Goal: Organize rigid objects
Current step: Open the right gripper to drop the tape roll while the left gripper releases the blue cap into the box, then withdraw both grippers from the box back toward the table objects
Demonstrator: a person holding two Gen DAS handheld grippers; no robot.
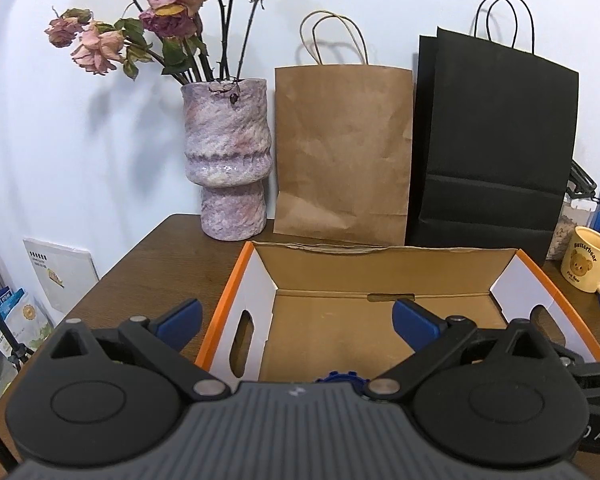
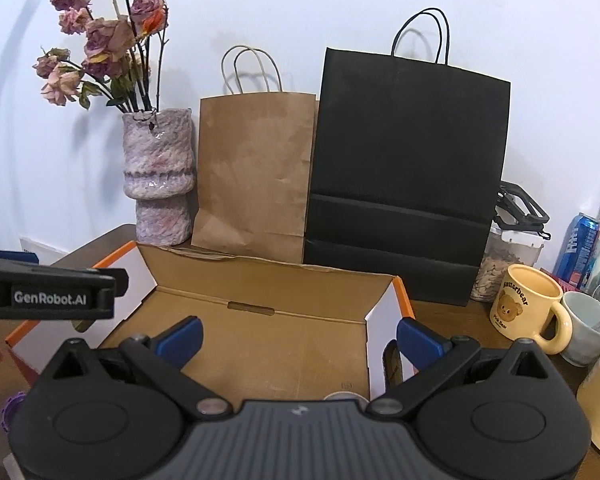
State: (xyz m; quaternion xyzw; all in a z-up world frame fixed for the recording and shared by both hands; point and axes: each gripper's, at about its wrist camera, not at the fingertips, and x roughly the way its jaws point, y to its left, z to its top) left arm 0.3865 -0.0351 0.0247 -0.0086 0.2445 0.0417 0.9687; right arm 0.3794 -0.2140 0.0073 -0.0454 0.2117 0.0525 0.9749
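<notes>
Over bench middle: my left tongs [image 1: 296, 318] and right tongs [image 2: 298, 334] wide, empty | cardboard box [image 1: 384, 316] open beneath | mug [image 2: 526, 306] right of box: rigid, breakable; grip handle

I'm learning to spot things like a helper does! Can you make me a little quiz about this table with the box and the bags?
1. True or false: the cardboard box has its lid shut.
2. Which bag stands taller against the wall? A) the brown paper bag B) the black paper bag
3. Fill the gap: the yellow mug has a picture of a ____ on it.

Key:
1. False. The box is open on top.
2. B. The black bag reaches higher than the brown one beside it.
3. Bear. The mug stands to the right of the box.
</notes>
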